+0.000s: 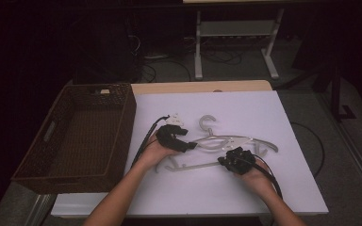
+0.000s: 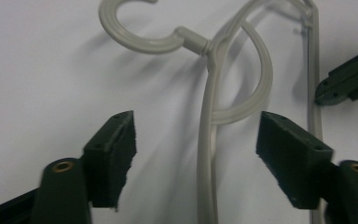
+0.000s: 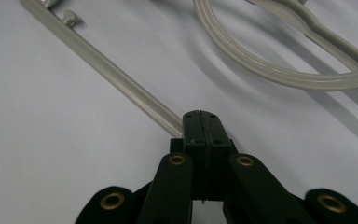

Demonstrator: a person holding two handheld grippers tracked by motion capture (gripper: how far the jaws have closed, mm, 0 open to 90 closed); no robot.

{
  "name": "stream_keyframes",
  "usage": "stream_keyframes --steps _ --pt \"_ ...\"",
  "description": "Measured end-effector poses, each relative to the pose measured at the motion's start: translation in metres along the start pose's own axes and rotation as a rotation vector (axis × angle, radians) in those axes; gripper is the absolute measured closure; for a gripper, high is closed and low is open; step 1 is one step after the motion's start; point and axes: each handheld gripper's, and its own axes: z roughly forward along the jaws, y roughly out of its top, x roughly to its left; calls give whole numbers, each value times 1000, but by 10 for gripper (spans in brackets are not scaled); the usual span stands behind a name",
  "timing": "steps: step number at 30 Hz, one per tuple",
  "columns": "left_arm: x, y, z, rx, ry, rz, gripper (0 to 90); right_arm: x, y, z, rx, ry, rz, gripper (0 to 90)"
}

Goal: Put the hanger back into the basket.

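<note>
Pale grey plastic hangers (image 1: 226, 141) lie tangled near the middle of the white worktop (image 1: 179, 188), between the person's two hands.

Left hand-held gripper (image 2: 196, 154): its jaws stand apart, with the neck of one hanger (image 2: 207, 140) running up between them. Neither pad touches the plastic; there is clear space on both sides. No earlier frame bears out any jaw motion, so only this stance is told. The hanger's hook (image 2: 135, 32) curls away just beyond the jaws, and a loop of a second hanger (image 2: 256, 88) crosses behind the neck. In the high view this left hand-held gripper (image 1: 191, 145) sits at the hangers' left end, below the hook (image 1: 207, 123).

Right hand-held gripper (image 3: 200, 122): the jaws are pressed together, and the straight bottom bar of a hanger (image 3: 116, 74) ends right at their tips, seemingly pinched there. In the high view it (image 1: 224, 162) meets the bar (image 1: 193, 165) at its right end.

Brown wicker basket (image 1: 122, 122) stands at the worktop's left edge, well apart from the hangers.
</note>
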Motion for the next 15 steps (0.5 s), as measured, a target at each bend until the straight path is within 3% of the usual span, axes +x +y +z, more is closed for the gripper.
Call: stream_keyframes --steps 7,15 --pt "-2 -1 9 51 -6 24 459 0 0 0 1 1 2 897" --pt "-4 3 13 80 -10 54 541 0 0 0 0 1 -1 897"
